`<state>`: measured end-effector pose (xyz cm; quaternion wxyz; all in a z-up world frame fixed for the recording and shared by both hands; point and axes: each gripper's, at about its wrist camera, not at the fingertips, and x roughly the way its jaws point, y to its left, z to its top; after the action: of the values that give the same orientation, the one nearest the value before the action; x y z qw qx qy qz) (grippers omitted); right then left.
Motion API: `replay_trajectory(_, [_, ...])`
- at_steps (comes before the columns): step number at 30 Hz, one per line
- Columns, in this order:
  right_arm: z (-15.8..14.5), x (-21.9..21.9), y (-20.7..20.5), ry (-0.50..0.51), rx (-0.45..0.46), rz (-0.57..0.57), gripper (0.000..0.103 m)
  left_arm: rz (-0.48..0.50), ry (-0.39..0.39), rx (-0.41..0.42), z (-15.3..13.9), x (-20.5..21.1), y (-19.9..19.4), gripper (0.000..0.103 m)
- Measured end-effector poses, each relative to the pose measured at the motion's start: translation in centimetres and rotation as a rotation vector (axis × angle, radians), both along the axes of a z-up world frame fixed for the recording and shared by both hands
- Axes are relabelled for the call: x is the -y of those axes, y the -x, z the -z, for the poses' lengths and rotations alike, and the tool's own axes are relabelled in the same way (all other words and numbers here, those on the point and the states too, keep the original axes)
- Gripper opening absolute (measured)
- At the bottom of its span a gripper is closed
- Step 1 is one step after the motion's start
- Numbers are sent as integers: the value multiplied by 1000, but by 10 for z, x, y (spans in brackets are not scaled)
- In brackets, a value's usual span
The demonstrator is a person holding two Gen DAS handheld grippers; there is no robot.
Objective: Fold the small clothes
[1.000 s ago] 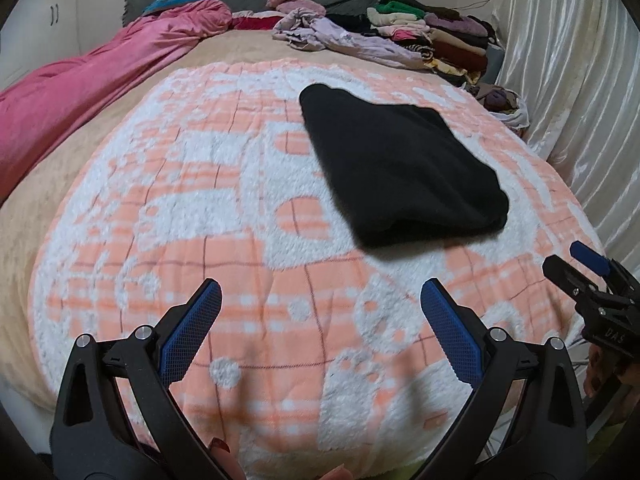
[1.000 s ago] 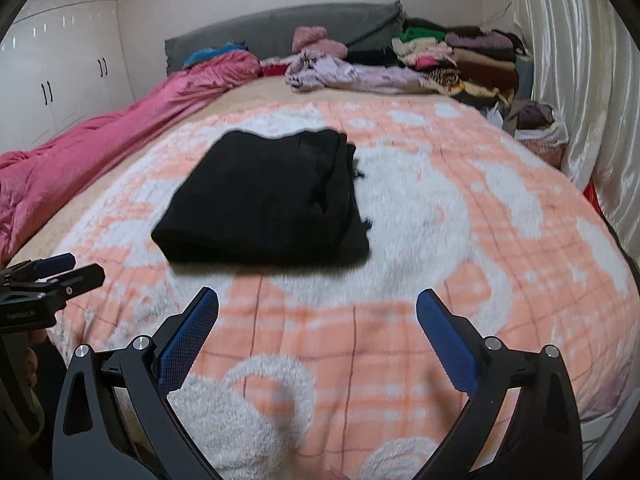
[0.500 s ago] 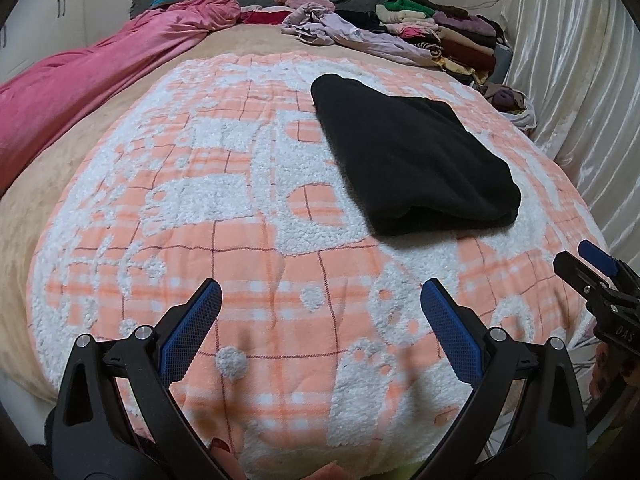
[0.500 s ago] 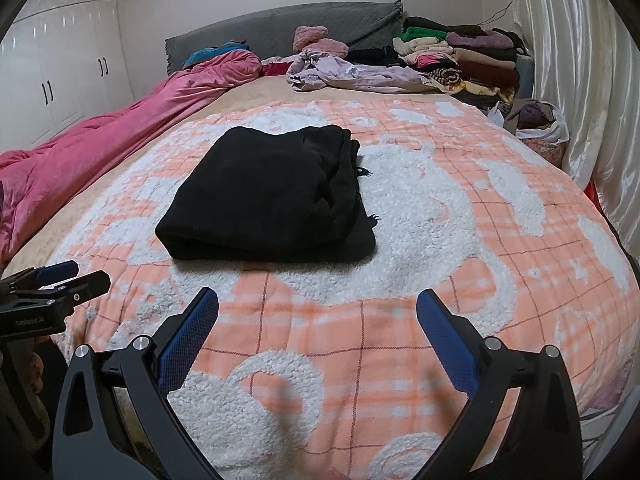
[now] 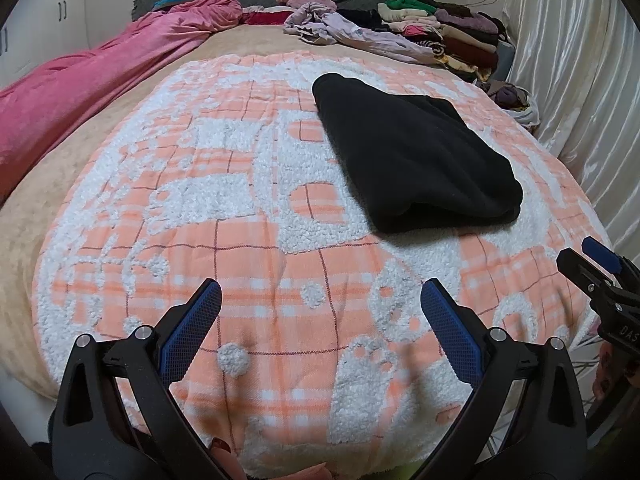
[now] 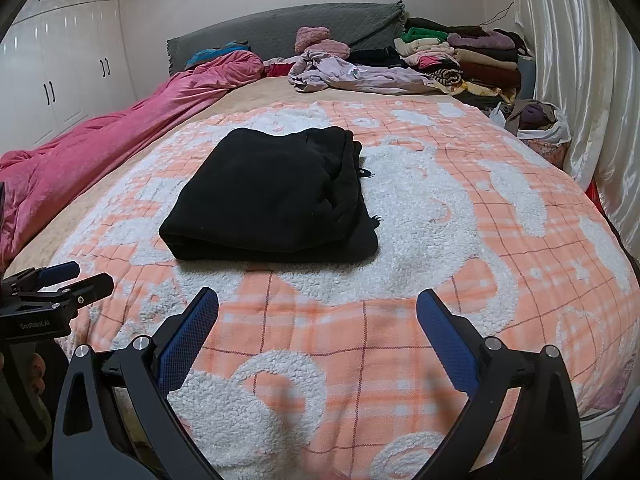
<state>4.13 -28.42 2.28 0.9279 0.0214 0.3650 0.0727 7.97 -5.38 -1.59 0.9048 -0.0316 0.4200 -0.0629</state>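
Note:
A black garment lies folded into a thick rectangle on the orange-and-white blanket; it also shows in the right wrist view. My left gripper is open and empty, held over the blanket's near edge, well short of the garment. My right gripper is open and empty, also near the bed's front edge, with the garment ahead and slightly left. Each gripper shows at the edge of the other's view: the right gripper and the left gripper.
A pink duvet runs along the bed's left side. Loose lilac clothes and a stack of folded clothes lie at the headboard. A bag of clothes sits by the white curtain on the right.
Both grippers have drawn back towards the bed's front edge and risen slightly, so the garment sits farther off. The garment has not moved and both grippers stay open.

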Motion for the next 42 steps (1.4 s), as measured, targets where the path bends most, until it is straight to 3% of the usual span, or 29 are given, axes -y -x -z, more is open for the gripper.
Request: replay_trajectory(42, [-3, -2, 2, 2, 2, -2, 98, -11, -7, 0, -4, -2, 1, 93])
